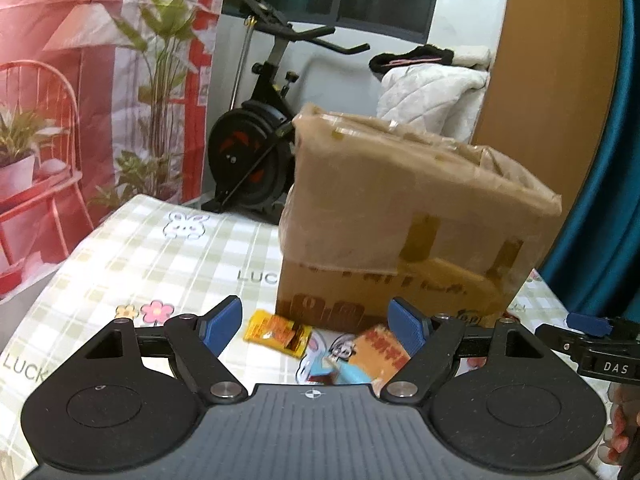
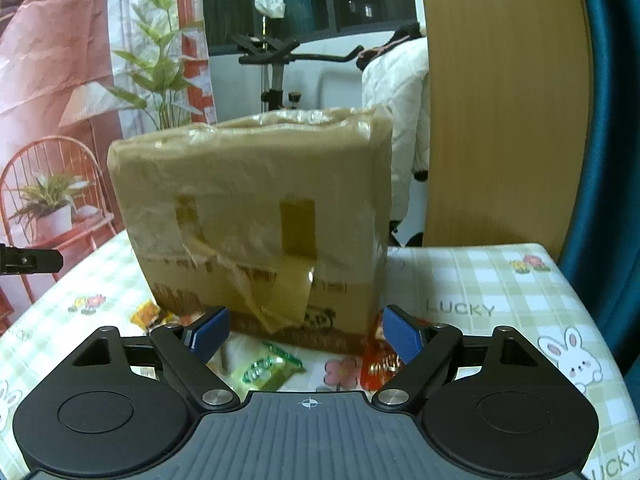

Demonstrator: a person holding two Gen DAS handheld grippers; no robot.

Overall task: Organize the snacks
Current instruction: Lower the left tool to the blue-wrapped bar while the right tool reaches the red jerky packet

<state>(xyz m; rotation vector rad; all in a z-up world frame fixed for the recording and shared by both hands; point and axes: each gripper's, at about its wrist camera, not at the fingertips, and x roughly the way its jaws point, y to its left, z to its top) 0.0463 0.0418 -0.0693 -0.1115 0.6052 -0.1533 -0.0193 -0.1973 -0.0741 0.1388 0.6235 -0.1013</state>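
Covering the table is a green-checked cloth (image 1: 132, 248) printed with rabbits and flowers; behind it stand an exercise bike (image 1: 256, 152) and a red printed backdrop (image 1: 60, 80). A taped cardboard box (image 2: 256, 216) sits mid-table, blocking the view beyond. Snack packets lie at its foot: yellow (image 1: 276, 332), orange (image 1: 384, 352), green (image 2: 266, 368), red (image 2: 380, 360). Left gripper (image 1: 318, 326) and right gripper (image 2: 306, 334) hover with jaws spread, holding nothing.

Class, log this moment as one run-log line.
left claw: open, empty | right claw: open, empty | snack packets: on table, before cardboard box
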